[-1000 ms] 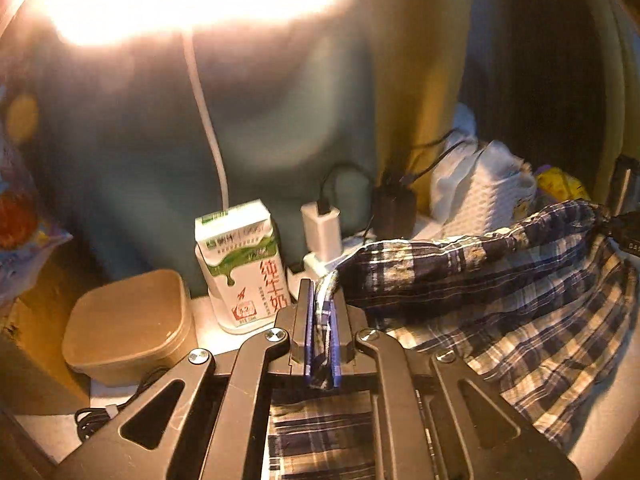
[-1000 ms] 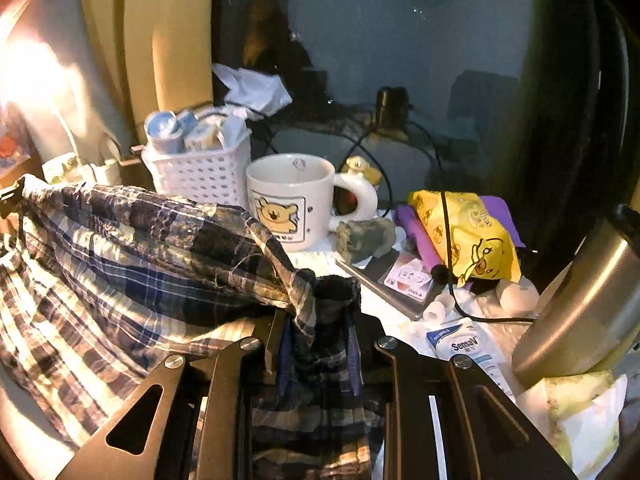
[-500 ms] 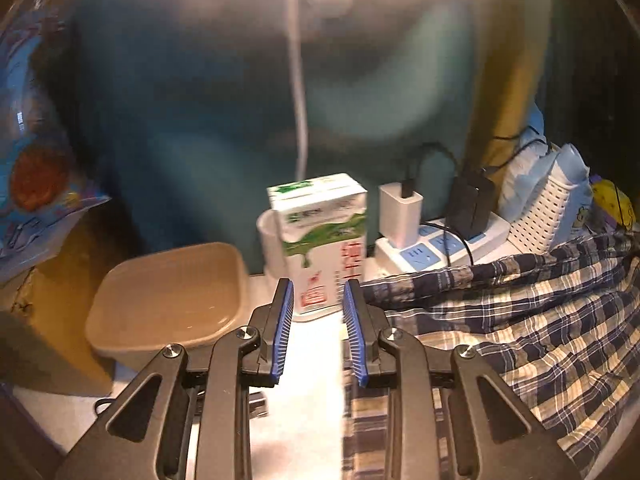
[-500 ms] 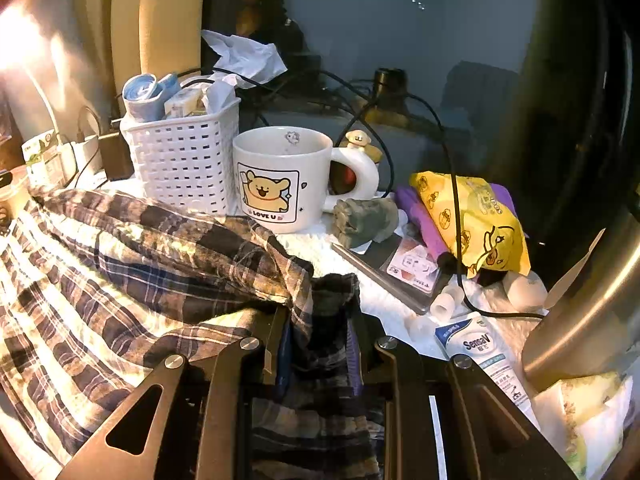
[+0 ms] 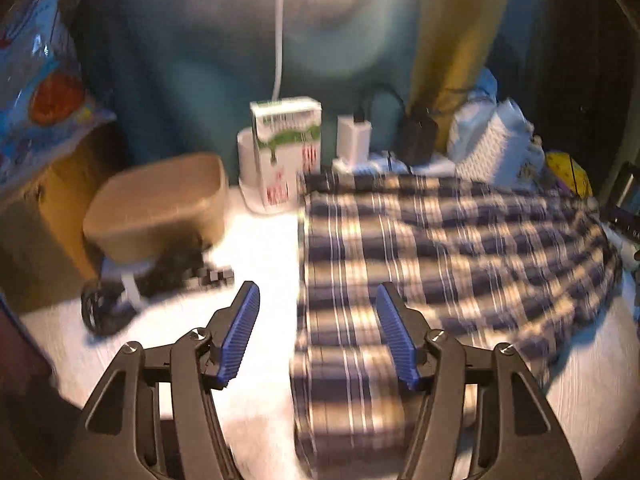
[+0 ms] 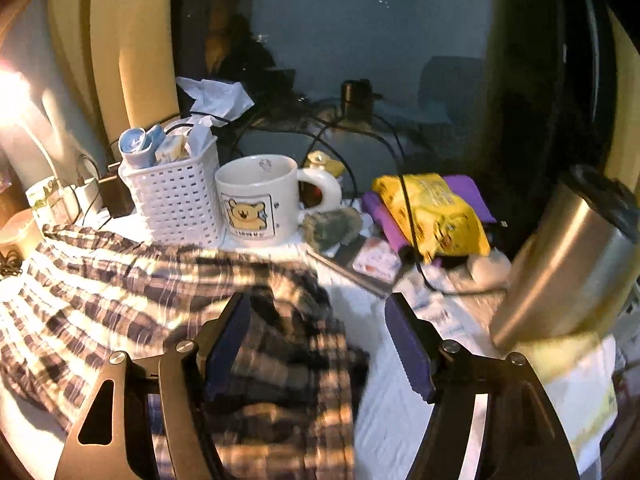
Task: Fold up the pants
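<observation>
The blue and white plaid pants [image 5: 440,256] lie spread flat on the white table, folded, with their left edge running straight toward me. My left gripper [image 5: 318,312] is open and empty above that left edge; the cloth lies under its right finger. In the right wrist view the pants [image 6: 132,292] lie at left and centre, with a bunched corner under my right gripper [image 6: 318,324]. The right gripper is open and holds nothing.
A milk carton [image 5: 286,156], a tan lidded box [image 5: 156,208], chargers and a coiled cable [image 5: 116,300] stand at the back left. A white basket [image 6: 176,200], a bear mug [image 6: 260,200], a yellow packet [image 6: 432,212] and a steel flask [image 6: 568,256] crowd the right side.
Both grippers let go of the pants: the left opened half a second ago and has widened and pulled back; the right has just opened. The pants dropped flat onto the table.
</observation>
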Demonstrator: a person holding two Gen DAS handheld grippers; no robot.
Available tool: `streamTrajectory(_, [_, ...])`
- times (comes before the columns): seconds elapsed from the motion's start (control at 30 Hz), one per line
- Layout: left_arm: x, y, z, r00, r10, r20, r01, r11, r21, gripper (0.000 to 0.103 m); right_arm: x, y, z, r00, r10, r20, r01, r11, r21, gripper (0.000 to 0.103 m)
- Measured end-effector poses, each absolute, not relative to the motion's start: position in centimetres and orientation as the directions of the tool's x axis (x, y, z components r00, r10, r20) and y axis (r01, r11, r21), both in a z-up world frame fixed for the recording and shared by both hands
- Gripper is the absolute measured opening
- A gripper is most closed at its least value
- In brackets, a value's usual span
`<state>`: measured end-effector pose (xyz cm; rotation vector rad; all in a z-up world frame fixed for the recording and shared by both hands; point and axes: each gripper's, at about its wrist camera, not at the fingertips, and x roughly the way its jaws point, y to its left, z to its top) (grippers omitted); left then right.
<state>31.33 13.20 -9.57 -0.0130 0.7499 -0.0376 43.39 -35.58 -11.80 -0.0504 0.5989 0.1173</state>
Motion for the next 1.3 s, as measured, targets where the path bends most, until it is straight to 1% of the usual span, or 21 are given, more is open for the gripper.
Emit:
streamTrajectory(0.2, [28.7,14.0,-11.6,0.675,-0.068,-0.735,-0.016,0.994,-0.107,0.063,40.2,-37.5,-13.0,0.791,0.125,-0.599,-0.104,0.992,0.069,0.072])
streamTrajectory(0.23, [28.5,14.1,-11.9,0.670,-0.074,-0.738,-0.020,0.993,-0.117,0.064,39.8,-37.8,-13.3,0.786,0.131,-0.604,-0.101,0.991,0.083,0.072])
streamTrajectory(0.3, [27.6,14.2,-12.4,0.662,-0.104,-0.742,-0.027,0.986,-0.162,0.077,38.8,-38.2,-13.8,0.775,0.145,-0.615,-0.094,0.989,0.114,0.072])
streamTrajectory(0.37, [27.3,14.2,-13.0,0.649,-0.136,-0.748,-0.025,0.980,-0.199,0.079,38.1,-38.4,-14.2,0.768,0.154,-0.621,-0.087,0.987,0.137,0.072])
streamTrajectory(0.47, [26.9,14.0,-14.1,0.623,-0.161,-0.765,-0.034,0.972,-0.232,0.079,37.1,-38.5,-14.8,0.754,0.177,-0.632,-0.084,0.981,0.175,0.075])
streamTrajectory(0.7, [26.8,13.4,-14.5,0.622,-0.129,-0.772,-0.045,0.979,-0.200,0.079,35.9,-38.2,-16.2,0.719,0.240,-0.652,-0.088,0.962,0.257,0.076])
streamTrajectory(0.87, [27.0,12.7,-14.6,0.616,-0.100,-0.781,-0.034,0.988,-0.153,0.079,36.7,-38.4,-17.7,0.683,0.271,-0.679,-0.064,0.947,0.315,0.077])
streamTrajectory(0.93, [27.1,12.4,-14.6,0.616,-0.098,-0.781,-0.018,0.990,-0.138,0.079,37.1,-38.4,-17.8,0.686,0.281,-0.671,-0.064,0.942,0.329,0.078])
streamTrajectory(0.97, [27.0,12.2,-14.6,0.619,-0.112,-0.778,0.001,0.990,-0.141,0.076,37.4,-38.4,-17.8,0.683,0.293,-0.669,-0.063,0.936,0.346,0.078])
streamTrajectory(1.0, [27.0,11.9,-14.6,0.623,-0.115,-0.774,0.014,0.991,-0.135,0.063,37.7,-38.4,-17.8,0.687,0.294,-0.664,-0.057,0.933,0.354,0.078])
streamTrajectory(1.07, [27.0,11.2,-14.5,0.626,-0.087,-0.775,0.024,0.995,-0.093,0.050,38.3,-38.2,-17.8,0.686,0.305,-0.661,-0.059,0.928,0.368,0.078])
streamTrajectory(1.1, [26.9,11.0,-14.5,0.629,-0.083,-0.773,0.028,0.996,-0.084,0.031,38.6,-37.9,-17.7,0.684,0.305,-0.662,-0.059,0.928,0.367,0.075])
streamTrajectory(1.13, [26.9,10.9,-14.5,0.628,-0.092,-0.773,0.035,0.995,-0.091,0.024,38.9,-37.5,-17.7,0.676,0.319,-0.665,-0.075,0.927,0.368,0.052])
streamTrajectory(1.17, [26.8,10.9,-14.4,0.624,-0.107,-0.774,0.037,0.994,-0.107,0.014,39.2,-37.0,-18.0,0.661,0.338,-0.670,-0.092,0.923,0.375,0.036])
streamTrajectory(1.2, [26.8,10.8,-14.4,0.620,-0.118,-0.775,0.040,0.992,-0.120,0.012,39.3,-36.7,-18.1,0.653,0.350,-0.671,-0.103,0.919,0.379,0.031])
streamTrajectory(1.3, [26.1,10.5,-14.1,0.623,-0.113,-0.774,0.034,0.992,-0.118,0.009,38.8,-36.2,-17.6,0.668,0.349,-0.657,-0.141,0.926,0.349,0.028])
